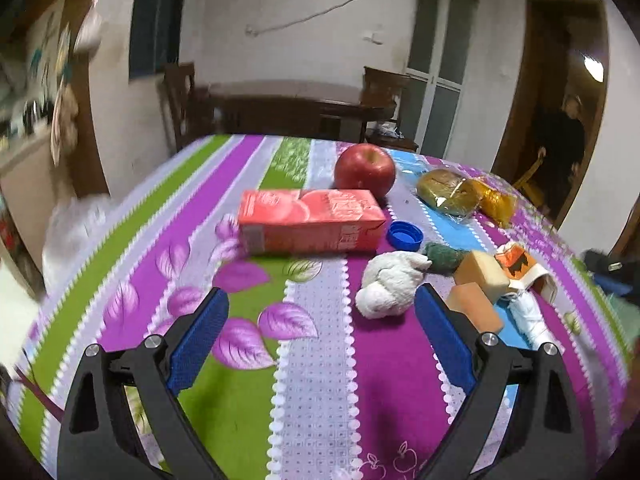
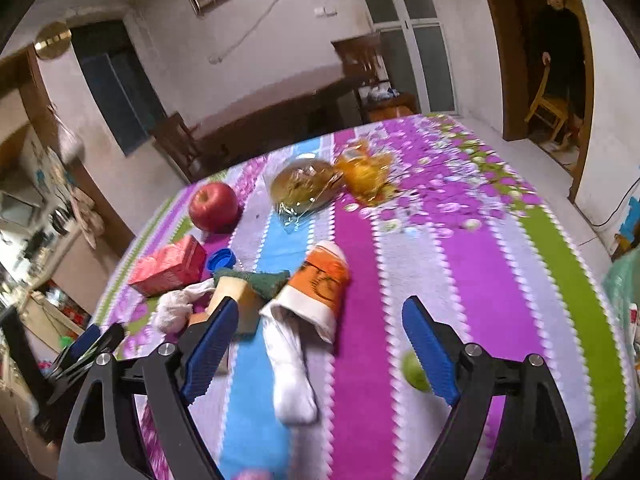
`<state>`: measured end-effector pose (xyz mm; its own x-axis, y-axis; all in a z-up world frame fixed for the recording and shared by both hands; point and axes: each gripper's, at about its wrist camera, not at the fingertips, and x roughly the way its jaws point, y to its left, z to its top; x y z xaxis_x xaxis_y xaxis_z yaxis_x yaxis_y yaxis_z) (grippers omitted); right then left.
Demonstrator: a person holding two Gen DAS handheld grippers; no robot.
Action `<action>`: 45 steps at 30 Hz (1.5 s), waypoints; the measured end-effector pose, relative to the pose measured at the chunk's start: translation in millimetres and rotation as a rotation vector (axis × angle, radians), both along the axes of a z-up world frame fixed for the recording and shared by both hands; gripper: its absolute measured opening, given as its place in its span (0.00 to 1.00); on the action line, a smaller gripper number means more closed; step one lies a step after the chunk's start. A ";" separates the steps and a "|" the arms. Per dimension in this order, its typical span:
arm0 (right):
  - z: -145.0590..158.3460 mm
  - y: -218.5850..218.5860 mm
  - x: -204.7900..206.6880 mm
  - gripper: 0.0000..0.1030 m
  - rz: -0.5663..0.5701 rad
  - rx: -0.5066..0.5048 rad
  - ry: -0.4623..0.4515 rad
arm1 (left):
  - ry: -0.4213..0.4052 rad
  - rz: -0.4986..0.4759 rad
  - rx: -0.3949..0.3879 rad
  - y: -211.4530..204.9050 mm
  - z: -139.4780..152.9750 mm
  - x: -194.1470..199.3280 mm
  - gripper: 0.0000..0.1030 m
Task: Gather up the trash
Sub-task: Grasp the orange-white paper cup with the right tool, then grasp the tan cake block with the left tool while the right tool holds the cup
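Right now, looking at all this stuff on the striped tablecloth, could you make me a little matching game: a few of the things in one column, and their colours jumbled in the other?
Things:
1. apple
2. bottle cap
3. juice carton
4. crumpled tissue

Colours:
A. blue
B. white
C. deep red
D. pinkish-red with printed lettering

Right pairs: 1-C, 2-A, 3-D, 4-B.

The carton lies on its side, the cap at its end, and the apple behind it.
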<state>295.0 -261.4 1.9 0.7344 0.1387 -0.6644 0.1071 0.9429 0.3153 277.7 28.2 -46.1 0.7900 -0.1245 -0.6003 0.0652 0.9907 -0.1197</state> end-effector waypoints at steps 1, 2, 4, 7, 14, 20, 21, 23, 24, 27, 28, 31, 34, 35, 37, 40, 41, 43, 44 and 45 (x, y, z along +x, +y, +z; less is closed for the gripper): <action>-3.3 7.5 10.6 0.82 0.002 -0.014 0.015 | -0.004 0.015 -0.002 3.6 -0.4 0.0 0.88; -6.4 11.9 18.4 0.82 0.002 -0.025 0.028 | -0.005 0.023 0.006 4.8 -1.3 -0.6 0.88; -15.3 21.8 38.0 0.82 -0.003 -0.056 0.076 | 0.007 0.036 -0.002 6.6 -2.1 2.0 0.88; -28.2 22.1 59.6 0.64 -0.024 -0.042 0.131 | 0.012 0.034 -0.032 9.7 -1.1 0.4 0.88; -50.6 13.4 64.5 0.35 0.008 0.051 0.173 | 0.006 0.052 -0.048 15.6 3.0 1.5 0.88; -10.4 30.7 9.2 0.34 0.105 0.004 -0.001 | 0.019 0.085 -0.040 28.6 3.5 6.1 0.88; 0.9 31.8 -6.2 0.35 0.116 0.003 -0.048 | 0.021 0.080 -0.044 29.3 3.6 6.5 0.88; 17.0 28.9 -30.3 0.35 0.129 0.018 -0.114 | 0.022 0.067 -0.033 28.2 4.0 6.9 0.88; 24.5 26.4 -44.7 0.35 0.135 0.029 -0.150 | 0.023 0.057 -0.021 26.2 3.7 6.7 0.88; 37.0 16.5 -76.0 0.35 0.138 0.042 -0.205 | 0.031 0.030 0.014 18.0 0.0 5.8 0.88; 38.1 10.1 -86.4 0.35 0.138 0.062 -0.216 | 0.033 0.016 0.014 16.0 -1.3 4.7 0.88; 34.2 -6.4 -110.8 0.35 0.121 0.101 -0.216 | 0.035 -0.057 0.008 4.8 -1.4 -0.7 0.88; 19.0 -21.0 -132.6 0.35 0.088 0.091 -0.178 | 0.003 -0.113 0.068 -11.5 -0.9 -9.6 0.88; 13.3 -25.1 -138.4 0.35 0.080 0.084 -0.164 | -0.001 -0.139 0.080 -16.5 -1.5 -11.7 0.86; 0.1 -35.7 -151.1 0.36 0.059 0.098 -0.138 | 0.026 -0.179 0.077 -24.4 -4.6 -13.0 0.79; -17.4 -54.4 -164.6 0.36 0.026 0.147 -0.112 | 0.109 -0.270 0.037 -40.6 -11.2 -13.4 0.64; -21.0 -58.5 -167.6 0.36 0.020 0.158 -0.107 | 0.133 -0.297 0.040 -47.9 -13.6 -13.4 0.61; -27.2 -64.8 -171.3 0.36 0.010 0.169 -0.104 | 0.168 -0.337 0.063 -65.1 -19.5 -14.8 0.61; -29.1 -66.9 -173.4 0.36 0.010 0.173 -0.106 | 0.181 -0.347 0.075 -71.9 -22.5 -14.4 0.61; -31.0 -68.8 -175.8 0.36 0.012 0.180 -0.109 | 0.193 -0.351 0.085 -78.1 -25.9 -13.5 0.61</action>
